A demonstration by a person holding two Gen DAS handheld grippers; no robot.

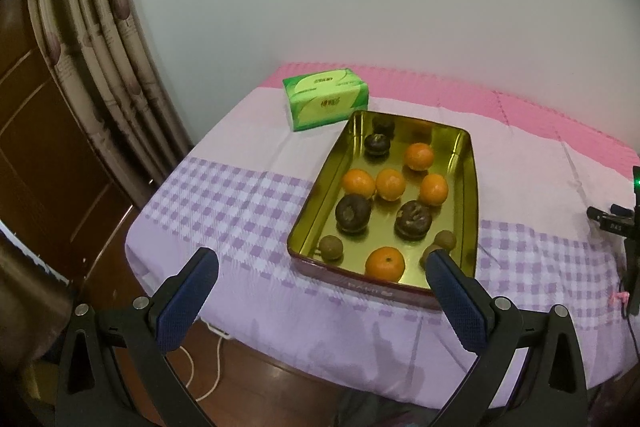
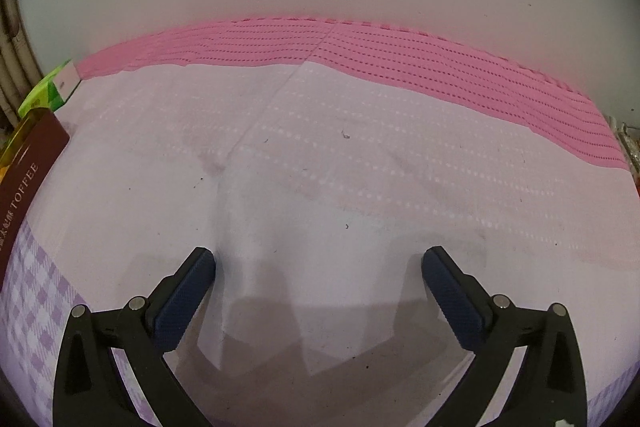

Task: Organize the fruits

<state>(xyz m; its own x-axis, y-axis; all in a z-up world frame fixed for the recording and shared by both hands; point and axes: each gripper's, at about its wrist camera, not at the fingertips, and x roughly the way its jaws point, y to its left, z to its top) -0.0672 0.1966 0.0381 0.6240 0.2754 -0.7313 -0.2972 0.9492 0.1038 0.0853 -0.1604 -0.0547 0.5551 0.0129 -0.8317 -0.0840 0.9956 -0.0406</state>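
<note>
A gold-lined tin tray (image 1: 470, 183) sits on the cloth-covered table. It holds several oranges (image 1: 385, 263), three dark round mangosteens (image 1: 352, 214) and small brown longans (image 1: 331, 248). My left gripper (image 1: 322, 267) is open and empty, held in front of the tray's near edge above the table's front. My right gripper (image 2: 319, 263) is open and empty, low over bare cloth to the right of the tray; the tray's maroon side (image 2: 28, 167) shows at the far left of the right wrist view.
A green tissue box (image 1: 326, 98) stands behind the tray; it also shows in the right wrist view (image 2: 48, 91). A pink mat (image 2: 360, 55) runs along the wall. A black stand with a green light (image 1: 630, 227) is at the table's right edge. Curtains (image 1: 100, 39) hang left.
</note>
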